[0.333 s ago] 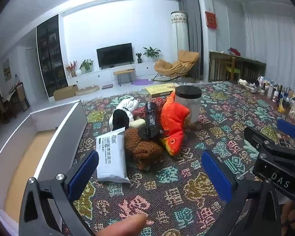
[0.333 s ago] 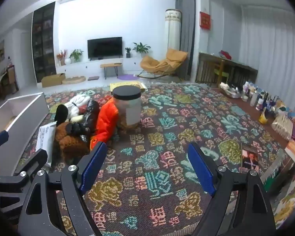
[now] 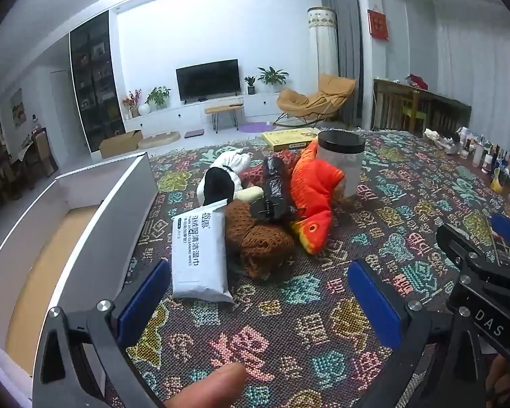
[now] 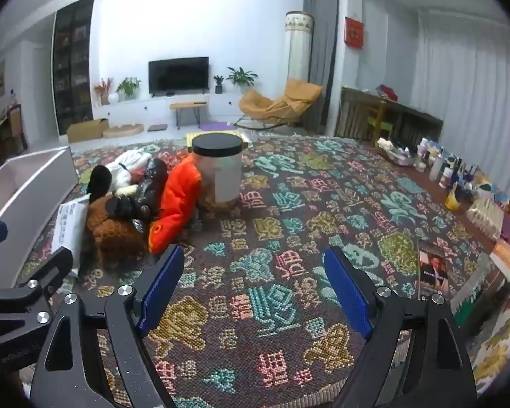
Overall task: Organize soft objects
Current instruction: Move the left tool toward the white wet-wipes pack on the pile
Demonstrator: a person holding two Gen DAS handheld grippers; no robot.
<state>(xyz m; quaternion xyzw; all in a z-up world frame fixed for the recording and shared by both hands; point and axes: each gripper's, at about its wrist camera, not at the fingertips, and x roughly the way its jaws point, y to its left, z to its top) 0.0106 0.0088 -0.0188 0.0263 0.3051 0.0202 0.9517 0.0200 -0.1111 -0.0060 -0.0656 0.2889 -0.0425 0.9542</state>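
Note:
A pile of soft things lies on the patterned cloth: an orange fish plush [image 3: 312,197] [image 4: 177,200], a brown knitted piece [image 3: 260,238] [image 4: 114,233], a black bundle [image 3: 275,187] [image 4: 149,187], a black-and-white plush [image 3: 222,176] [image 4: 119,170] and a white wet-wipes pack [image 3: 200,255] [image 4: 68,224]. My left gripper [image 3: 258,295] is open and empty, just short of the wipes pack. My right gripper [image 4: 253,292] is open and empty, to the right of the pile. An open white box [image 3: 95,224] [image 4: 27,187] stands left of the pile.
A frosted jar with a black lid [image 3: 343,163] [image 4: 221,170] stands behind the fish. A yellow flat box [image 3: 290,136] lies further back. Bottles and small items [image 4: 459,180] line the right edge. A book [image 4: 433,272] lies at right.
Both grippers have shifted only slightly; the pile sits a little closer in the left wrist view. Nothing was taken hold of.

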